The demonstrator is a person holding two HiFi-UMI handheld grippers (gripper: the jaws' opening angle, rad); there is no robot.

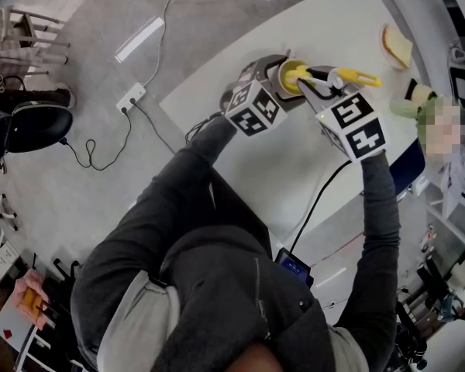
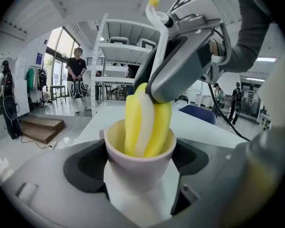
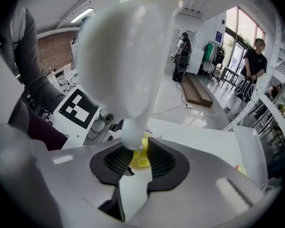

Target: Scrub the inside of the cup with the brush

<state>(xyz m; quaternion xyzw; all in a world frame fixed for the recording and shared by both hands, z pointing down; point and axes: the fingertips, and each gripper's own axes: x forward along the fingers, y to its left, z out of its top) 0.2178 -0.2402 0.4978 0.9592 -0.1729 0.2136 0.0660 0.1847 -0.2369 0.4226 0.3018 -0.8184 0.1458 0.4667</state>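
Observation:
A pale cup (image 2: 138, 163) sits clamped between the jaws of my left gripper (image 2: 140, 167), held above the white table (image 1: 294, 169). A yellow-and-white brush head (image 2: 145, 122) reaches down inside the cup. Its white handle (image 3: 128, 61) with a yellow tip runs through my right gripper (image 3: 135, 158), which is shut on it just above the cup. In the head view the cup (image 1: 292, 77) shows yellow inside, the left gripper (image 1: 275, 76) holds it from the left, and the right gripper (image 1: 323, 88) comes in from the right with the brush handle (image 1: 356, 77) sticking out.
A sandwich-like item (image 1: 397, 46) lies at the table's far corner and a green-and-cream object (image 1: 415, 99) at its right edge. A blue chair (image 1: 409, 165) stands beside the table. Cables and a power strip (image 1: 130, 97) lie on the floor to the left.

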